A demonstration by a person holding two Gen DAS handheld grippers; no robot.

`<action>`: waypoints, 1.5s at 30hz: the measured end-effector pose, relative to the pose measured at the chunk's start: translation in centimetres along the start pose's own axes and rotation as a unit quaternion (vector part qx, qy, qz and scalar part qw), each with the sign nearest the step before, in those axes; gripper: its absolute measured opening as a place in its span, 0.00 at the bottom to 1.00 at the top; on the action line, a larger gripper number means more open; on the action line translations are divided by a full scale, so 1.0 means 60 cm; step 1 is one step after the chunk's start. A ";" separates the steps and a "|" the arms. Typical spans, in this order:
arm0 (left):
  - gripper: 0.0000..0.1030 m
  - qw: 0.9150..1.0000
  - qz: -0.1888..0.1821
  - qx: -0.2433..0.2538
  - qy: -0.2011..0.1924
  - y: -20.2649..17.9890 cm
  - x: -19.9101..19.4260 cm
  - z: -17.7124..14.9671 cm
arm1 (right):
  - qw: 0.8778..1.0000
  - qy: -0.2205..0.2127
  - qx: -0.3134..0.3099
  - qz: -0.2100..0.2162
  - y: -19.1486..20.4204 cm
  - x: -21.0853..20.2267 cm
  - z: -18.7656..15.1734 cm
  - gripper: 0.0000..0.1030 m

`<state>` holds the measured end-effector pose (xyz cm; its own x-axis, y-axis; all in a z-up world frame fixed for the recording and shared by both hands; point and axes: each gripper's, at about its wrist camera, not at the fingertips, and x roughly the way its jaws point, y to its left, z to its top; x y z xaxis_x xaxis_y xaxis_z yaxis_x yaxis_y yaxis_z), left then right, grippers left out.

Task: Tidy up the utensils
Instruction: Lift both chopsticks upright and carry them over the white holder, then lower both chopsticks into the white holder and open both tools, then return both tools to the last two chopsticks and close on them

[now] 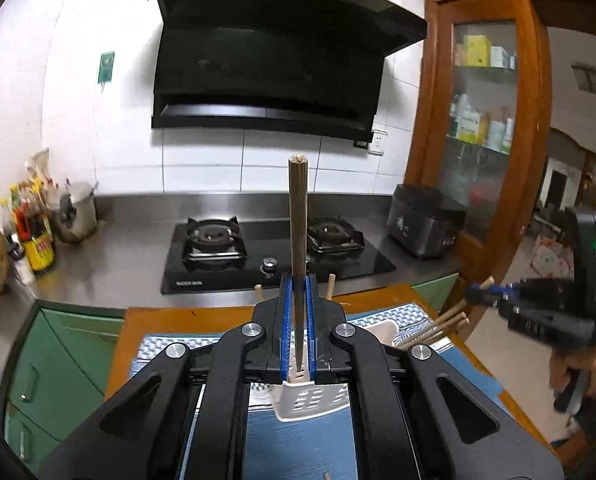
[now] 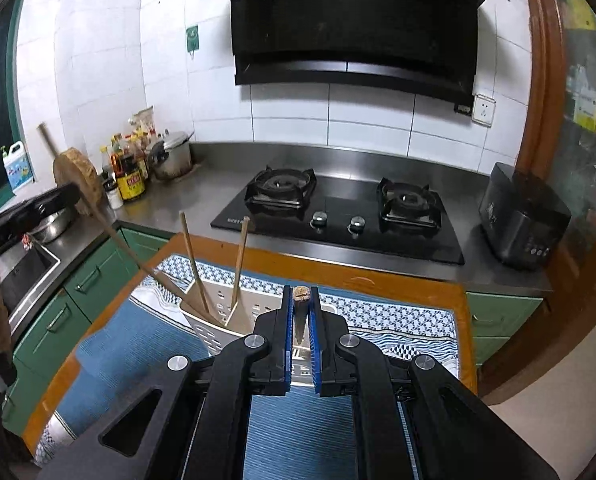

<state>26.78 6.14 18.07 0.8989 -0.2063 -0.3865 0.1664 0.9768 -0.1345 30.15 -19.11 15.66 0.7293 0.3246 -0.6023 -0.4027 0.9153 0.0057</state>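
A kitchen, seen from two hand-held grippers above a wooden table (image 2: pixel 377 278) covered by a blue patterned mat (image 2: pixel 146 344). The left gripper (image 1: pixel 298 300) is clamped on a dark chopstick (image 1: pixel 298 216) that stands upright between its blue pads. The right gripper (image 2: pixel 301 312) pinches another brown chopstick (image 2: pixel 301 300) near its blunt end. Below them, toward the mat's far edge, a white perforated utensil holder (image 2: pixel 210 320) contains two pale chopsticks (image 2: pixel 194 264). A black gas hob (image 2: pixel 337 216) sits on the steel counter (image 2: pixel 202 200) beyond.

A black gas hob (image 2: pixel 337 216) sits in the steel counter (image 2: pixel 202 192) beneath a range hood (image 2: pixel 353 28).
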 end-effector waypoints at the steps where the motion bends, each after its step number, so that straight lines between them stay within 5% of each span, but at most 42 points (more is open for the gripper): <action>1: 0.05 1.000 -0.003 -0.004 0.004 0.002 0.012 -0.002 | 1.000 0.002 -0.002 -0.001 0.002 0.005 0.000 0.07; 18: 0.05 0.996 -0.006 -0.052 0.076 0.034 0.147 -0.076 | 1.000 0.027 0.000 0.006 -0.002 0.061 -0.017 0.07; 32: 0.14 0.997 -0.013 -0.052 0.052 0.029 0.097 -0.066 | 1.000 -0.009 -0.005 -0.004 0.003 0.004 -0.022 0.12; 37: 0.17 0.998 -0.014 -0.051 0.040 0.027 0.032 -0.088 | 1.000 -0.022 -0.008 0.008 0.023 -0.058 -0.076 0.13; 41: 0.30 0.998 -0.010 -0.046 0.043 0.023 -0.018 -0.132 | 1.000 -0.012 -0.002 0.024 0.048 -0.088 -0.156 0.13; 45: 0.31 0.997 -0.007 -0.048 0.062 0.020 -0.059 -0.197 | 0.999 0.017 0.011 0.041 0.076 -0.095 -0.250 0.13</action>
<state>19.00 7.38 8.49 0.8390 -0.2303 -0.4929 0.1325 0.9652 -0.2255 15.86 -20.37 7.15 0.6745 0.3910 -0.6262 -0.4484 0.8908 0.0732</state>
